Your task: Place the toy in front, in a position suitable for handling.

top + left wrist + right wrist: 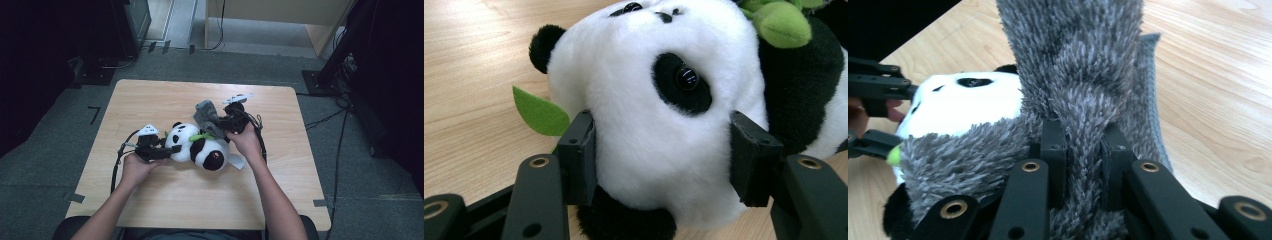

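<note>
A black-and-white plush panda (197,145) with green leaves lies on its side in the middle of the wooden table (150,100). My left gripper (167,148) is shut on the panda's head (659,115); both pads press into the white fur. My right gripper (212,122) is shut on a fuzzy grey cloth (206,116), a fold of which (1083,100) is pinched between its pads. The cloth hangs over the panda's body (965,102). In the right gripper view, the left gripper's black jaws show at the far left edge.
Bare table surface (210,200) lies in front of the panda, toward the person. A white tag (236,161) sticks out beside the panda. Cables trail from both grippers. Dark equipment and floor cables surround the table.
</note>
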Tool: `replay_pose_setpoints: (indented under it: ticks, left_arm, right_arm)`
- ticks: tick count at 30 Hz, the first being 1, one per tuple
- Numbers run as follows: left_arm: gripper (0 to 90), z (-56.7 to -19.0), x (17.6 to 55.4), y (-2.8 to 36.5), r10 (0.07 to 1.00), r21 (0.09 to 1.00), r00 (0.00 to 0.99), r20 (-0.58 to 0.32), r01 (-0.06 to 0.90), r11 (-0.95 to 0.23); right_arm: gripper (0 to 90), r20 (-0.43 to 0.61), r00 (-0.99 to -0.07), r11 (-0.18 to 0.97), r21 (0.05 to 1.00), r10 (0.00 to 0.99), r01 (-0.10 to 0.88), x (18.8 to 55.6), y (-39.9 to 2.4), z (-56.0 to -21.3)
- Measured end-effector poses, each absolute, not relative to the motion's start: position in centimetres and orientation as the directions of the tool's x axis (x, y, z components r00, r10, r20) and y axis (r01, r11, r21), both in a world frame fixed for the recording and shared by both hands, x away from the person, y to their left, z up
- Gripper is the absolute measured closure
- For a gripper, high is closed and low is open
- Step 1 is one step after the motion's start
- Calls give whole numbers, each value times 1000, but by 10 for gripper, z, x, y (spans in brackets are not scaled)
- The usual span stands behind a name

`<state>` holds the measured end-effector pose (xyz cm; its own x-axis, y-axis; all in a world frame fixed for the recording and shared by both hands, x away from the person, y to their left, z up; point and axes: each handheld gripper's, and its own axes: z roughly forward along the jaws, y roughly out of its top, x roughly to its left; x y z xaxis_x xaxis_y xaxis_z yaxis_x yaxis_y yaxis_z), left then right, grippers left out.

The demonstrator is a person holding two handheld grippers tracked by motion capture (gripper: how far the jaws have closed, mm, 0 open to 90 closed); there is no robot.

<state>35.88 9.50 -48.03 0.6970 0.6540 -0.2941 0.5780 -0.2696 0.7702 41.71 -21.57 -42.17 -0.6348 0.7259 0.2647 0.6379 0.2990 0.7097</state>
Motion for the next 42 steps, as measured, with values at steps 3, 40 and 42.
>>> replay_pose_setpoints:
  ticks: [3, 40, 42]
  left_arm:
    - [398, -480, 358, 95, 652, 772, 699, -292, 575, -271]
    - [394, -480, 361, 95, 650, 768, 698, -299, 580, -270]
    - [394, -480, 361, 95, 650, 768, 698, -299, 580, -269]
  right_arm:
    - [779, 212, -619, 314, 712, 756, 628, 417, -219, -418]
    - [781, 335, -740, 385, 688, 583, 615, 389, -183, -411]
    - [779, 324, -727, 375, 690, 605, 619, 392, -189, -412]
